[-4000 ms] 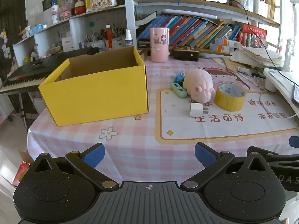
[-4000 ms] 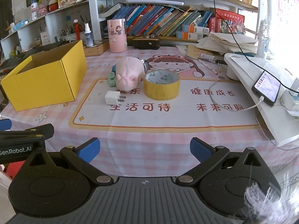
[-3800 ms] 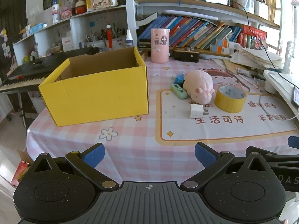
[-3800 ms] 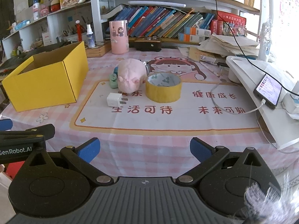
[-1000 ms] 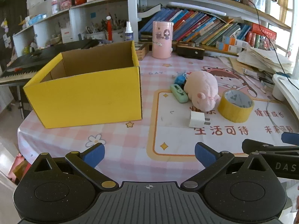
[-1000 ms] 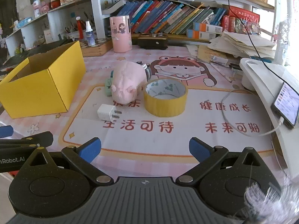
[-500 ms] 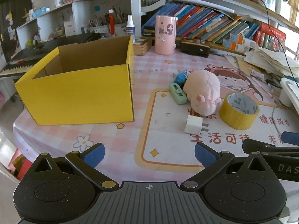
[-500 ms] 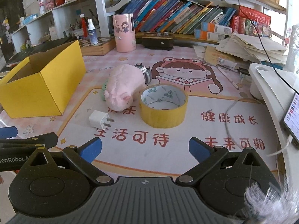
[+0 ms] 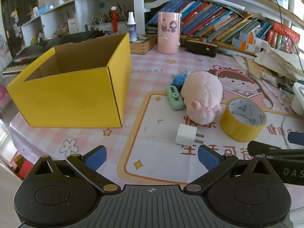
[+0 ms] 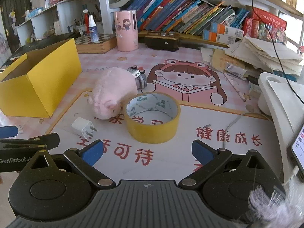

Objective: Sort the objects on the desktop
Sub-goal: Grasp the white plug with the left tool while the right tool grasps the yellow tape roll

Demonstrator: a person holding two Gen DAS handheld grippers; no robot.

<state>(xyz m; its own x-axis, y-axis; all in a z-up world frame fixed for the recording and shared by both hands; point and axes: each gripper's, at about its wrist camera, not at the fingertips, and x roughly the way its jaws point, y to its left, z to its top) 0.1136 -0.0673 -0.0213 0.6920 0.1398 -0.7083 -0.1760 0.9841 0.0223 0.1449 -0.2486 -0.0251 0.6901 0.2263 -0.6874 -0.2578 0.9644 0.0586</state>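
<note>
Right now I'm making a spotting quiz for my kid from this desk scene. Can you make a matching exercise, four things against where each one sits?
Things:
1. white charger plug
2. yellow tape roll
3. green case
4. pink cup

Places:
A. at the back of the table, before the bookshelf
B. against the pink plush pig's side that faces the yellow box
C. nearest the left gripper, in front of the pig
D. straight ahead of the open right gripper

Pairs: 1-C, 2-D, 3-B, 4-A
</note>
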